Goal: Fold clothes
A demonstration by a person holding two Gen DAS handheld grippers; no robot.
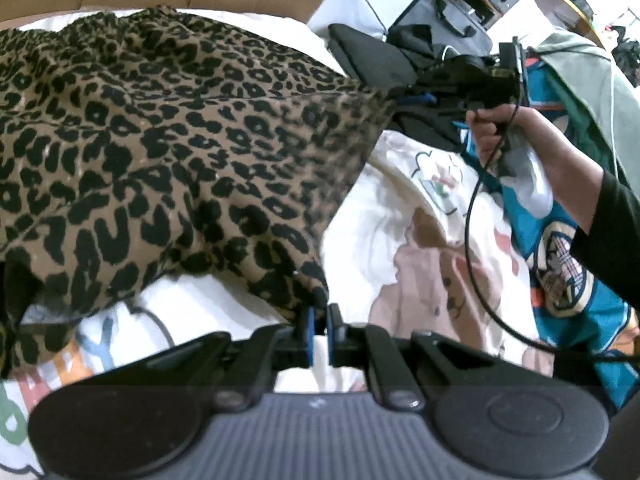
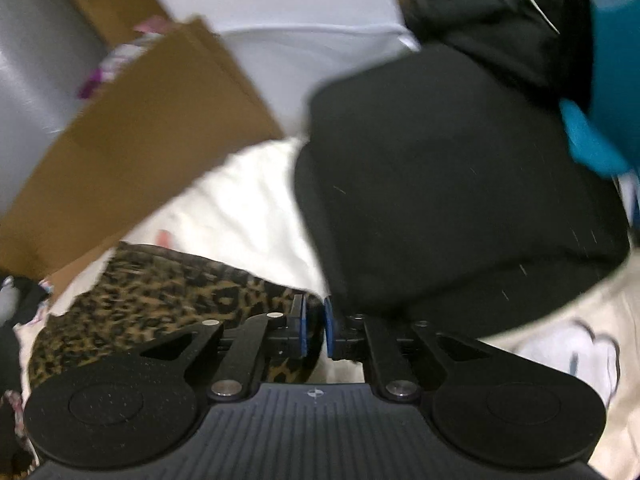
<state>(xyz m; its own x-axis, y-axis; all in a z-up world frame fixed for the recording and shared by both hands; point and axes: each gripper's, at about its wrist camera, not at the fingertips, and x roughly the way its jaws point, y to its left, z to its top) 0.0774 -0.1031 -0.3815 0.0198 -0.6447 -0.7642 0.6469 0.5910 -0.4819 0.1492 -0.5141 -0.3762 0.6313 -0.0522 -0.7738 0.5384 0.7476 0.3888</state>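
A leopard-print garment [image 1: 160,140] is stretched in the air over a white printed bedsheet [image 1: 380,216]. My left gripper [image 1: 319,322] is shut on its near lower corner. My right gripper [image 1: 404,98] shows in the left wrist view, held by a hand, shut on the garment's far corner. In the right wrist view the right gripper [image 2: 315,320] has its jaws close together with the leopard-print garment [image 2: 160,292] pinched between them and hanging to the left.
A folded black garment [image 2: 452,184] lies ahead of the right gripper. A teal jersey [image 1: 560,264] lies at the right. A cardboard box [image 2: 132,140] stands at the left. A dark bag [image 1: 436,28] is behind.
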